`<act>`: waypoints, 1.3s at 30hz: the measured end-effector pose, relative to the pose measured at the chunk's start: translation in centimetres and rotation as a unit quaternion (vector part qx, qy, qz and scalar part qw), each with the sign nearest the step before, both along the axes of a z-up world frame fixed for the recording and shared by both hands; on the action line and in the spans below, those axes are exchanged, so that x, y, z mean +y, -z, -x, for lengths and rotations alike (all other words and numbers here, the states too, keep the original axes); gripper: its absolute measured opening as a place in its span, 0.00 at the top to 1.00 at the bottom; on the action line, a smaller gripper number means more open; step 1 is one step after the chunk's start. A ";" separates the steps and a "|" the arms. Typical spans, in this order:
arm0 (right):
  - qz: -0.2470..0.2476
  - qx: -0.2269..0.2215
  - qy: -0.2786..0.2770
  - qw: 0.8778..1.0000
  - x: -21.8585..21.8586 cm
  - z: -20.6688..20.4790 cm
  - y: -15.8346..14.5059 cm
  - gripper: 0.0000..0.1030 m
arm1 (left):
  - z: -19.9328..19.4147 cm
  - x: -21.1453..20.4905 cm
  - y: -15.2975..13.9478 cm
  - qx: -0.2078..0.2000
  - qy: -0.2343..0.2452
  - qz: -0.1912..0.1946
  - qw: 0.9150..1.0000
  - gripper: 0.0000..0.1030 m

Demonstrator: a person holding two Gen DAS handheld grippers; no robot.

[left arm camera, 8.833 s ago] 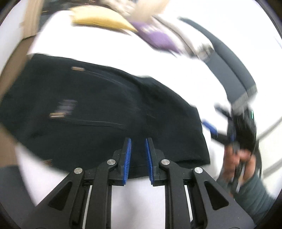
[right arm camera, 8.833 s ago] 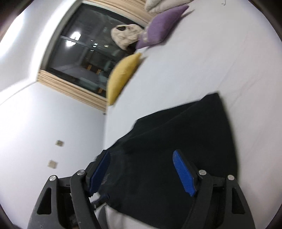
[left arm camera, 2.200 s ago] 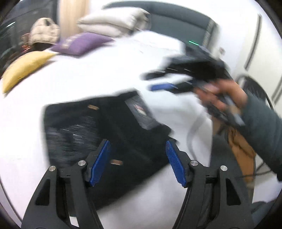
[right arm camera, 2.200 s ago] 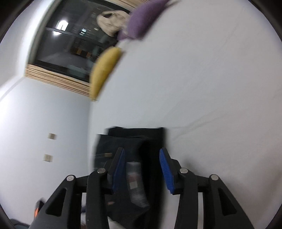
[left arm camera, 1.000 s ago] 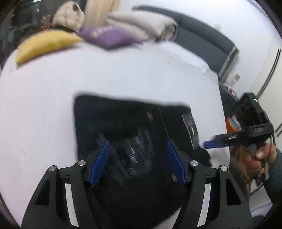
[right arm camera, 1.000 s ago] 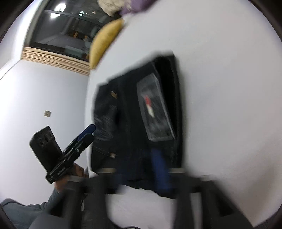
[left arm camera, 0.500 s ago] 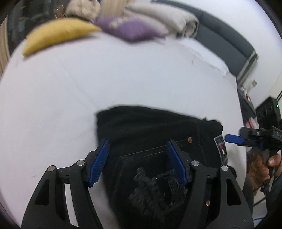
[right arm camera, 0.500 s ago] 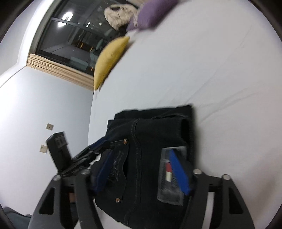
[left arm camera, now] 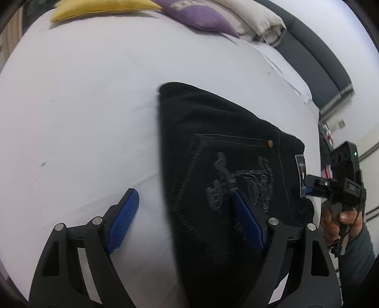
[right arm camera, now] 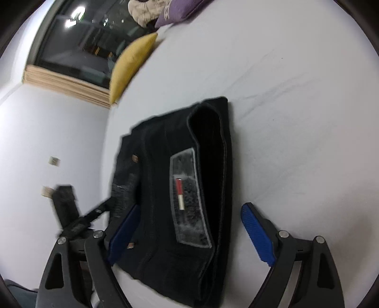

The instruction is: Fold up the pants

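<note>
Pants (right arm camera: 180,184) sat folded into a compact stack on the bed (left arm camera: 78,99); folding looked essentially done. You'd just been spreading both left gripper (left arm camera: 187,220) and right gripper (right arm camera: 194,237), gripping nothing; maybe final tidy left

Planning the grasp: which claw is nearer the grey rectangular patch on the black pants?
Right: right claw straddles the patch; left claw hangs over the pocket. Both just opened wider.

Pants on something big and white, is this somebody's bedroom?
Most likely a bedroom: the pants lie on a white bed sheet, with pillows by a padded dark headboard.
</note>
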State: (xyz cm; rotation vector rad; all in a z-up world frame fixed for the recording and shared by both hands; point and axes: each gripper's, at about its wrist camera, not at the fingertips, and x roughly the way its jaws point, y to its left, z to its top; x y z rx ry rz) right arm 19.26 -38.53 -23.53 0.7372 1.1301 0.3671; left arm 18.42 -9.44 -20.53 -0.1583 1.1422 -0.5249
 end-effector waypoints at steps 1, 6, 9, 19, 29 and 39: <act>0.002 -0.003 -0.003 1.000 0.1 -0.1 -0.1 0.18 | -0.3 -0.3 0.2 0.002 0.004 -0.001 1.000 0.22; 0.043 0.008 -0.009 0.999 0.1 -0.1 -0.7 0.59 | -0.8 -1.8 0.3 0.007 0.022 -0.019 1.000 0.53; 0.091 -0.005 -0.016 0.996 1.4 0.2 -1.8 0.69 | -0.2 -2.3 -0.4 -0.007 0.029 -0.023 0.999 0.70; 0.152 -0.107 -0.046 0.982 6.6 0.8 -10.3 0.80 | 0.6 0.8 -6.4 -0.062 0.023 0.014 0.998 0.83; 0.122 -0.107 -0.025 0.986 6.1 -4.7 -9.2 0.80 | -5.5 5.9 -6.4 -0.080 -0.006 -0.042 0.996 0.79; 0.115 -0.040 0.061 0.991 2.0 -3.3 -2.8 0.33 | -4.6 9.8 -2.8 -0.076 -0.071 -0.056 0.993 0.30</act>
